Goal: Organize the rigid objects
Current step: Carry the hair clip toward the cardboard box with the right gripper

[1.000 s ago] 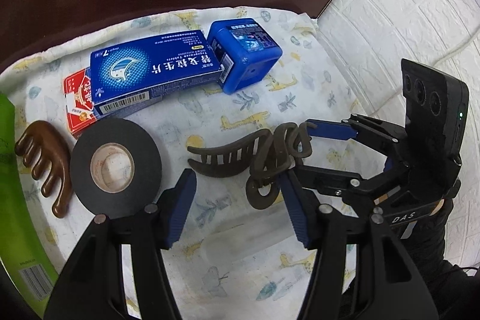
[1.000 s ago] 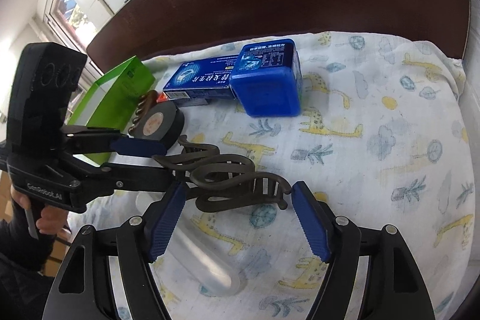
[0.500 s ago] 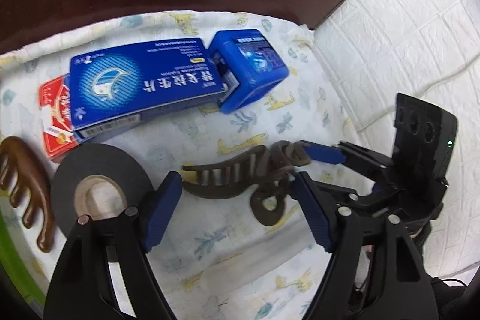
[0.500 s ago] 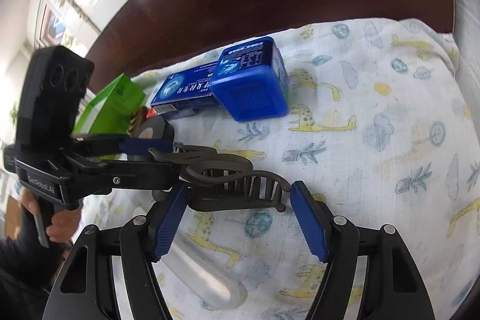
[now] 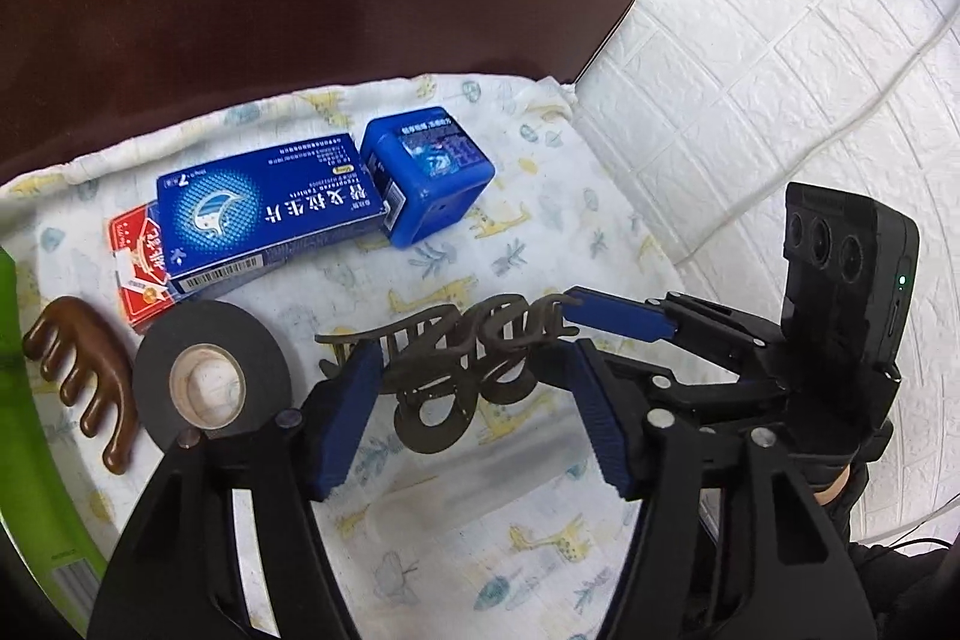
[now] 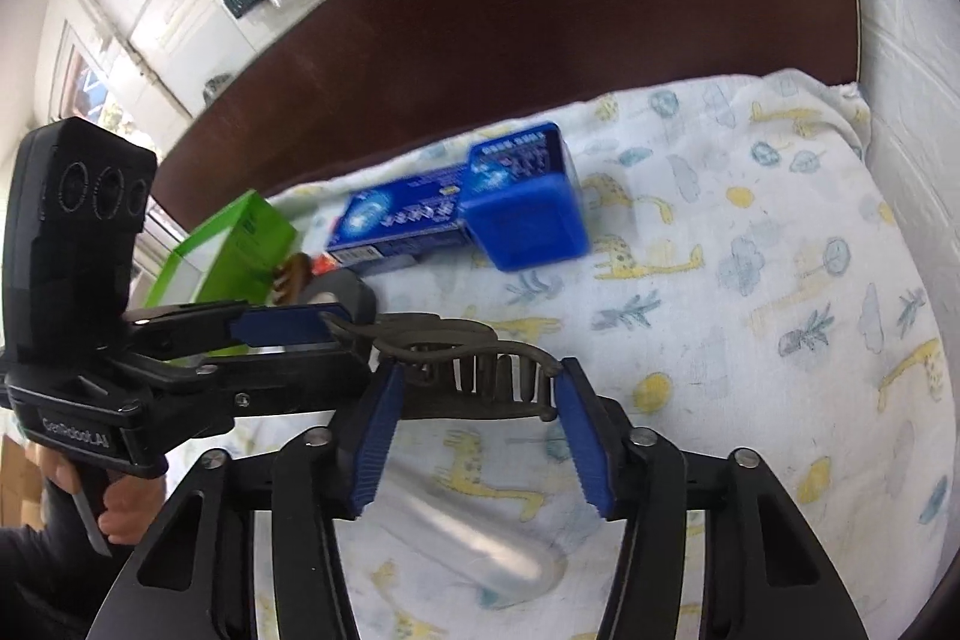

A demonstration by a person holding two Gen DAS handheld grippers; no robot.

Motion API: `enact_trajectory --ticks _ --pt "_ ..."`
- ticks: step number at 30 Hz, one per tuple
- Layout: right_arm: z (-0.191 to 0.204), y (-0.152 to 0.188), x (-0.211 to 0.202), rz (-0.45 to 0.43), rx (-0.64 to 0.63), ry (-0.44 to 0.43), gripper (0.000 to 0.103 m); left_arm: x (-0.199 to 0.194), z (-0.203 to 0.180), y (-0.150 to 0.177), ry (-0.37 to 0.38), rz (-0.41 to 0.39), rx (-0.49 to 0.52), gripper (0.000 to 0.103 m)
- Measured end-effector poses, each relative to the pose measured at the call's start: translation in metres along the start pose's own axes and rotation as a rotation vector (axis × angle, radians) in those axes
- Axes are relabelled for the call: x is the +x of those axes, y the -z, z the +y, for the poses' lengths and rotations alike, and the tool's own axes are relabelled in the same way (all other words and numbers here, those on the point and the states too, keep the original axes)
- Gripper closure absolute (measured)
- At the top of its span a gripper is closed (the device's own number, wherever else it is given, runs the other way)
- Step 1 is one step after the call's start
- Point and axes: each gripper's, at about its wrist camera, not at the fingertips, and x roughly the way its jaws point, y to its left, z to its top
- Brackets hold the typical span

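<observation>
The hair claw [image 6: 474,376] is dark brown plastic, with curved teeth along one side and looped handles at the other. It is off the giraffe-print cloth [image 6: 750,280], near the counter's middle. The right tongs [image 6: 474,424], just closing, pinch its toothed end. The left tongs [image 5: 474,412], also just closing, straddle its loops; whether they grip, I cannot tell.

The long blue medicine carton [image 5: 270,214] carries white Chinese characters beside a round white-and-blue logo, with a barcode [image 5: 222,274] on its near edge; its small print is too fine to read. The red packet [image 5: 141,268] under it bears Chinese characters. The left hand-held gripper [image 6: 336,334] has "GenRobot.AI" printed on its black body. The blue box's [image 5: 429,175] label is illegible.
</observation>
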Motion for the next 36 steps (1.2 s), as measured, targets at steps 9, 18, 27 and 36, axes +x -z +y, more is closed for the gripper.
enact_trajectory --ticks 9,18,27,36 --pt "0.023 0.006 -0.012 -0.005 0.002 0.033 0.049 -0.017 0.002 0.017 0.03 -0.019 -0.051 0.042" --pt "0.045 0.006 -0.037 -0.072 -0.014 0.033 0.049 -0.057 -0.016 0.013 0.016 -0.095 0.011 0.042" --pt "0.095 -0.024 -0.054 -0.172 -0.084 -0.047 0.049 -0.128 -0.007 0.013 -0.08 -0.224 0.041 0.042" --pt "0.183 -0.046 -0.013 -0.15 -0.193 -0.191 0.049 -0.21 0.046 0.04 -0.225 -0.334 -0.042 0.042"
